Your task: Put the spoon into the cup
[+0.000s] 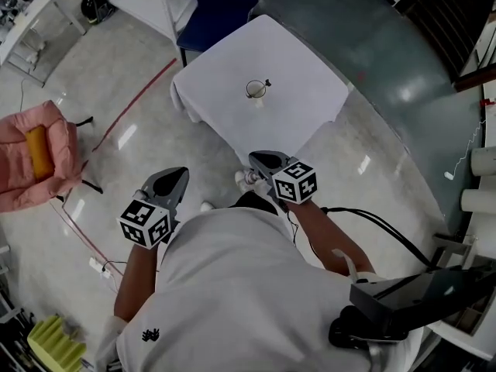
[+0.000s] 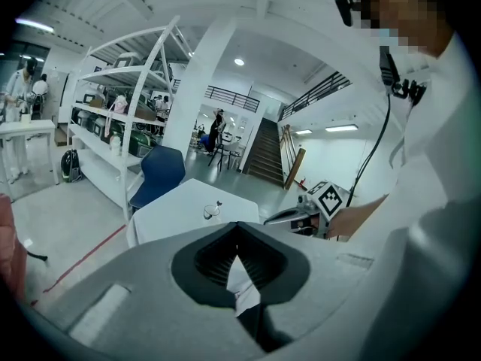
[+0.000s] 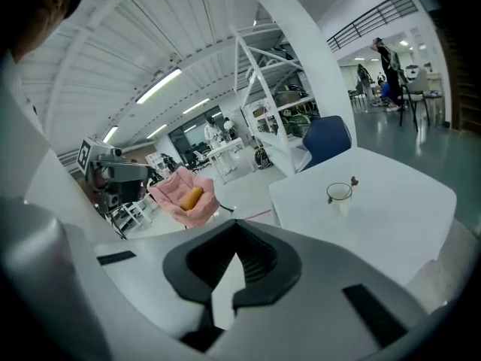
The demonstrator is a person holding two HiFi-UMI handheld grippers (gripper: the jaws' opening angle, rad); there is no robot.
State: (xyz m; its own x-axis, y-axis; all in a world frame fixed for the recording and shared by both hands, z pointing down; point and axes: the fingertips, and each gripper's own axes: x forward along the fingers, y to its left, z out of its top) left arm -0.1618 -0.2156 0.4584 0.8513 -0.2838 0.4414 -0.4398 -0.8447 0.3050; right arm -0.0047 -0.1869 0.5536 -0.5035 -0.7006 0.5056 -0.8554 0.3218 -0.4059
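White cloth covered the table (image 1: 310,118), and the cup (image 1: 256,90) stood on it with the spoon (image 1: 266,83) already inside, its dark handle end poking above the rim. I held my left gripper (image 1: 179,172) and my right gripper (image 1: 255,159) well apart from the cup, on its near side, over the shiny floor (image 1: 139,153). Both had their jaws pressed together at the tips, with nothing between them.
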